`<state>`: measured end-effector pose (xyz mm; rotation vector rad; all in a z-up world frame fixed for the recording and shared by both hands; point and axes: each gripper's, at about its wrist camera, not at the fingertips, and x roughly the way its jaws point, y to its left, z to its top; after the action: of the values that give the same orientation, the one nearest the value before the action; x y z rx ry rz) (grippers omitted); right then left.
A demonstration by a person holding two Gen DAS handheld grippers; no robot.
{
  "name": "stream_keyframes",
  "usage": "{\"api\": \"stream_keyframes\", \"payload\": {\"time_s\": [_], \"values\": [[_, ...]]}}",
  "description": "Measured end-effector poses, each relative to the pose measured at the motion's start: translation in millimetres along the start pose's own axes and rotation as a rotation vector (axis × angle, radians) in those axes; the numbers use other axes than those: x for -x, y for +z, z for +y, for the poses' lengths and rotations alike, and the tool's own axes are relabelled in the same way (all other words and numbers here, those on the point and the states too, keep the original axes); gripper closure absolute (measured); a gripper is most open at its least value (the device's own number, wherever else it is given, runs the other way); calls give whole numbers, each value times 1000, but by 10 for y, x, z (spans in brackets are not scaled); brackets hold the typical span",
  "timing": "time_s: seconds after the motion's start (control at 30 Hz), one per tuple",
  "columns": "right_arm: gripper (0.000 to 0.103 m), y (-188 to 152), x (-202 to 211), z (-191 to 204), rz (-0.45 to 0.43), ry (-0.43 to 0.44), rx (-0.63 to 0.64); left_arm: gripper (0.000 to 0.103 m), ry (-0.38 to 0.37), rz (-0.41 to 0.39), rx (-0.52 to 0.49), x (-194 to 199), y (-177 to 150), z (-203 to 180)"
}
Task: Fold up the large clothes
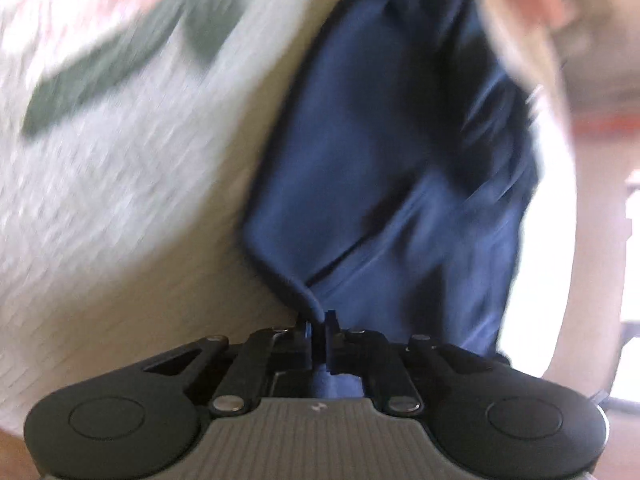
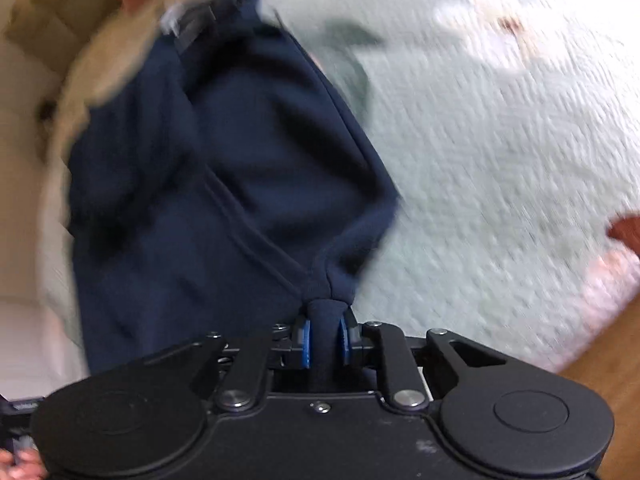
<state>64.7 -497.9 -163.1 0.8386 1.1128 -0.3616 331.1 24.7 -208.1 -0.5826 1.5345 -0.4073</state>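
Observation:
A large navy blue garment point(image 1: 384, 168) hangs stretched between my two grippers above a pale quilted bed cover point(image 1: 120, 208). My left gripper point(image 1: 319, 326) is shut on a thin hem edge of the garment. My right gripper point(image 2: 325, 330) is shut on a thick bunched fold of the same navy garment point(image 2: 224, 168), with the cloth showing between the blue pads point(image 2: 305, 340). Both views are blurred by motion. The far end of the garment in the right wrist view reaches the other gripper point(image 2: 192, 24), seen only as a blur.
The bed cover point(image 2: 500, 160) has green and pink printed patches point(image 1: 120, 52). A wooden floor or bed edge point(image 2: 608, 352) shows at lower right. Bright window light point(image 1: 552, 240) lies to the right in the left wrist view.

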Motion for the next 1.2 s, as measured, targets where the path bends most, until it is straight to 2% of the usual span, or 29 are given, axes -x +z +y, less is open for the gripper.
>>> {"api": "stream_keyframes", "payload": {"time_s": [0.07, 0.13, 0.2, 0.23, 0.3, 0.33, 0.4, 0.47, 0.5, 0.57, 0.67, 0.77, 0.83, 0.87, 0.93, 1.0, 1.07, 1.13, 1.2], "values": [[85, 259, 106, 181, -48, 64, 14, 97, -86, -79, 15, 175, 223, -190], [85, 562, 143, 383, -120, 116, 62, 97, -152, -173, -14, 293, 497, -403], [84, 945, 63, 534, -209, 170, 95, 97, -197, -279, -57, 290, 813, -577], [84, 1137, -24, 608, -261, 172, 98, 96, -195, -333, -65, 243, 1005, -659], [74, 1512, -239, 685, -334, 114, 47, 93, -166, -413, -51, 144, 1320, -761], [70, 1669, -332, 737, -333, 86, 9, 89, -142, -440, -41, 107, 1446, -794], [66, 1861, -348, 698, -336, 128, -51, 87, -117, -465, -34, 111, 1566, -827], [63, 1903, -264, 669, -377, 141, -38, 87, -24, -512, -110, 220, 1589, -923], [60, 1898, -220, 693, -407, 103, 2, 86, 36, -530, -160, 270, 1575, -956], [59, 1906, -231, 745, -419, 37, 83, 84, 96, -516, -227, 256, 1591, -1037], [60, 1947, -380, 866, -372, 20, 202, 83, 131, -474, -337, 179, 1666, -1236], [59, 2038, -558, 1074, -332, 1, 330, 77, 205, -399, -553, -55, 1696, -1559], [55, 2136, -642, 1159, -314, -10, 391, 76, 253, -334, -717, -240, 1648, -1750], [51, 2201, -711, 1188, -309, -18, 412, 76, 275, -324, -768, -334, 1648, -1805], [41, 2325, -799, 1194, -298, -26, 448, 76, 301, -307, -789, -463, 1712, -1858], [41, 2428, -840, 1170, -317, -31, 458, 76, 305, -317, -768, -522, 1824, -1868], [41, 2521, -880, 1134, -305, -26, 459, 76, 300, -357, -729, -520, 1962, -1865], [41, 2580, -899, 1091, -286, -16, 443, 76, 262, -386, -711, -519, 2072, -1858], [40, 2614, -927, 1048, -258, 12, 424, 76, 253, -384, -681, -579, 2188, -1870]]}}
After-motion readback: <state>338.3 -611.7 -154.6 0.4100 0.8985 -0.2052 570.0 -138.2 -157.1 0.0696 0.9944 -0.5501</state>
